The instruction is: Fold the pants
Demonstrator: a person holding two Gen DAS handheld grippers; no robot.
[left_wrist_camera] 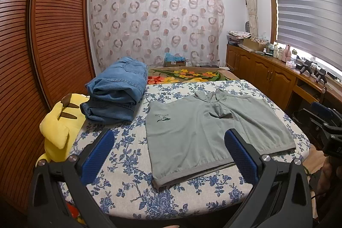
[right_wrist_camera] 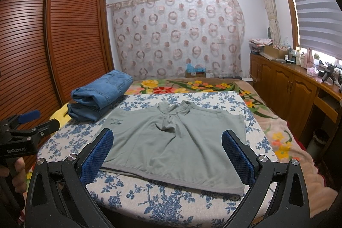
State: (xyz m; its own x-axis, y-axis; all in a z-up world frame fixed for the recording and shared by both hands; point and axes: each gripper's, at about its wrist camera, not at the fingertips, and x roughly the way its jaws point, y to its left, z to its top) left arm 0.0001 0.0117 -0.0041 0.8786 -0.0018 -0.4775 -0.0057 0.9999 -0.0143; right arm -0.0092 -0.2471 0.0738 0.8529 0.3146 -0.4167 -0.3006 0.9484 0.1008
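Grey-green shorts lie spread flat on the blue-flowered bed sheet, waistband toward me, legs pointing away. They also show in the right wrist view. My left gripper is open and empty, held above the near left part of the shorts. My right gripper is open and empty, held above the waistband. Each gripper shows at the edge of the other's view, the right one and the left one.
Folded blue jeans are stacked at the bed's far left, next to a yellow plush toy. A wooden wardrobe stands on the left, a cluttered cabinet on the right. A flowered blanket lies beyond the sheet.
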